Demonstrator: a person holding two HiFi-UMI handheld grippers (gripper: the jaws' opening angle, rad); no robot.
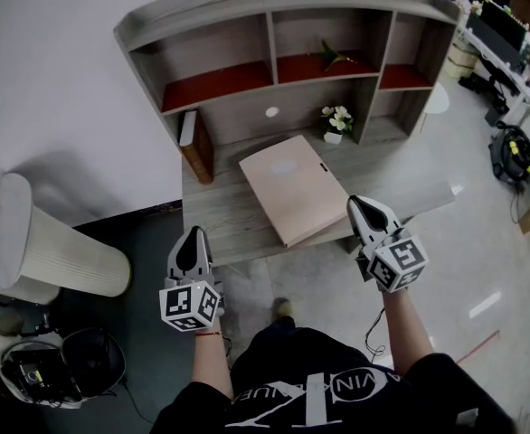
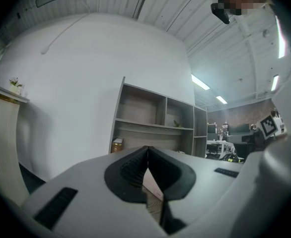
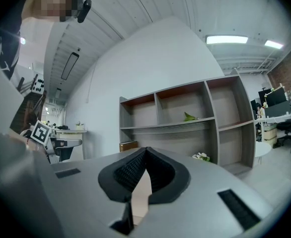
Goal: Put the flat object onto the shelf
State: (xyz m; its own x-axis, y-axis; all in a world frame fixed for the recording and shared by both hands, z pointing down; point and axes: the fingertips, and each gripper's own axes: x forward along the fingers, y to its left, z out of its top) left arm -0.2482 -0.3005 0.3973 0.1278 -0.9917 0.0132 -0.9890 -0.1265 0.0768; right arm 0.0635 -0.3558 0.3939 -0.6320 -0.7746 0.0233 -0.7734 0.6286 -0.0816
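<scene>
The left tongs point(image 1: 194, 235) and the right tongs point(image 1: 359, 202) are both pressed together, and each of them pinches nothing; in each gripper view the two black pads meet at the tip with only air there. Both hang at the front edge of the desk point(image 1: 220, 211). The right one is just beside the near right side of the flat pink board point(image 1: 292, 186), and the left one is well apart from it.

The board lies flat on the desk top, turned at an angle, with its near corner at the front edge. It is in front of the shelf point(image 1: 215, 84), and none of the red boards carries it. If the red boards are meant, the board is not there now.

I see several dangers. The board is thin and lies flat, so tongs that arrive closed may only push it, and a push on the near corner could slide it off the desk. A grip on one edge alone may let the wide board hang down and slip. The small pot of white flowers point(image 1: 337, 123) stands just behind the far corner and could fall over. The compartments look narrow for such a wide board, so it may strike a divider or the green leaf point(image 1: 335, 55).
</scene>
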